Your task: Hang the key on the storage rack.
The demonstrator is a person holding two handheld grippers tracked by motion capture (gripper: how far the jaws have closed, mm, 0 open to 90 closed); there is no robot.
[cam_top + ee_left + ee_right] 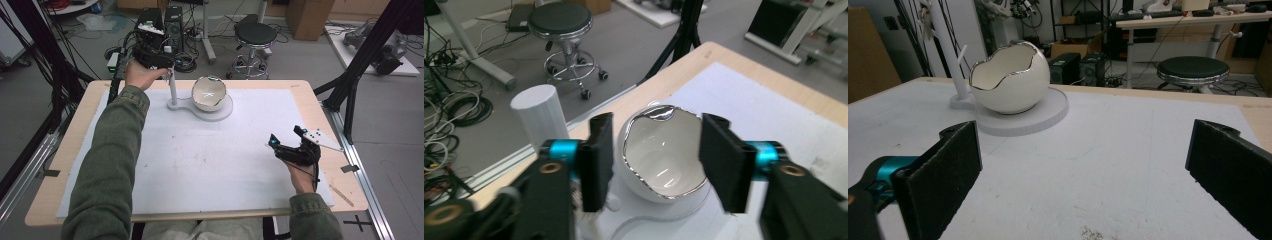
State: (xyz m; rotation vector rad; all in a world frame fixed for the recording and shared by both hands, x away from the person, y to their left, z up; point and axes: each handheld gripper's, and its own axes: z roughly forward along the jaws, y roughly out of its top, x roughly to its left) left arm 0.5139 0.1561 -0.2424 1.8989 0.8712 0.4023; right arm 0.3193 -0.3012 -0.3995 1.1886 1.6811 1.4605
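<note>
L hand-held gripper (167, 67) sits at the far L of the desk (300, 92), approx 11 o'clock in the high view, above the white post (173, 90) of the stand (220, 112). Jaws approx half open, nothing between the pads; in the left gripper view the egg-shaped bowl (659, 155) shows in the gap, farther off. Bowl, w/ jagged silver rim, rests on the stand's round base at 12 o'clock, just R of the post. R hand-held gripper (289, 147) at approx 4 o'clock, low over the white mat (210, 160), jaws wide open, empty, well apart from the bowl.
</note>
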